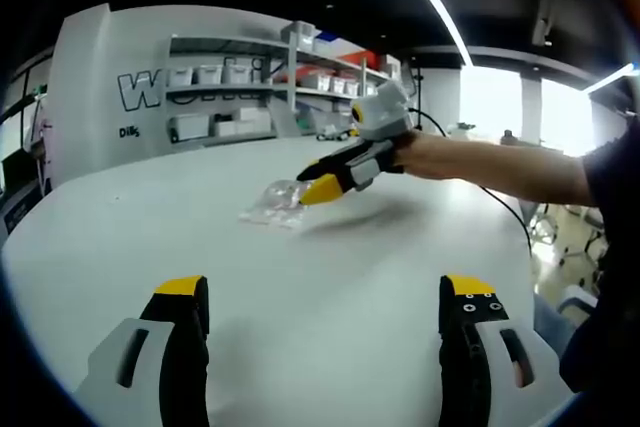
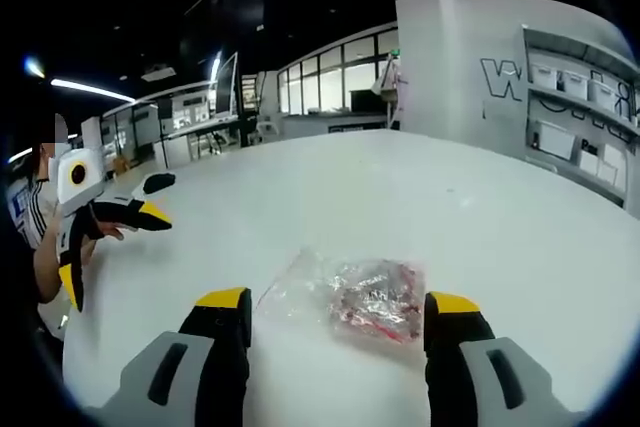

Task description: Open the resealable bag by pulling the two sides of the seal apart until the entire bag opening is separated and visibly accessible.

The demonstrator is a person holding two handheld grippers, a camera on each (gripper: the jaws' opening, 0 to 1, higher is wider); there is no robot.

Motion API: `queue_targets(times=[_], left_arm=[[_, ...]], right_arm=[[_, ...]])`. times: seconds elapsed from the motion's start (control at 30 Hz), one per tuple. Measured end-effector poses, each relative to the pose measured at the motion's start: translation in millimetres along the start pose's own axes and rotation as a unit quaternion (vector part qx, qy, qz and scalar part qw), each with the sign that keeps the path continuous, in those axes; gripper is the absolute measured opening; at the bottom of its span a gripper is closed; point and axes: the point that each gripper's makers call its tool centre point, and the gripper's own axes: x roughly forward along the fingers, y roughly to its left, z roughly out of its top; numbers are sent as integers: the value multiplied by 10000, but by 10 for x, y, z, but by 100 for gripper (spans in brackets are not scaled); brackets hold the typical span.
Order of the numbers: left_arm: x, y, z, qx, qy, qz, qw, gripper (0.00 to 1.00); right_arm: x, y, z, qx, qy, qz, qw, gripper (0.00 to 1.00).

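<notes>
Small clear plastic resealable bag [image 2: 350,297] with reddish contents lies flat on the broad white table [image 2: 420,187], seal not yet parted as far as I can judge.

My right gripper [image 2: 335,312] hangs just above the bag, jaws spread wide to either side of it. I read this as lining up for a grip on one edge; which edge carries the seal I cannot tell. In the left gripper view the right gripper [image 1: 322,187] reaches in over the bag [image 1: 275,202].

My left gripper [image 1: 325,297] sits well back, jaws spread, holding nothing, presumably waiting to take the opposite lip.

Nothing stands between gripper and bag. Grey shelving with white bins [image 1: 225,87] sits beyond the table's far edge.
</notes>
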Motion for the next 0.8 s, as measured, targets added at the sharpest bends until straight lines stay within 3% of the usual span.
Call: queue_targets(times=[0.8], left_arm=[[11, 15, -13, -16, -1, 3, 10000, 94]], right_arm=[[95, -34, -9, 64, 78, 37, 9999, 66]])
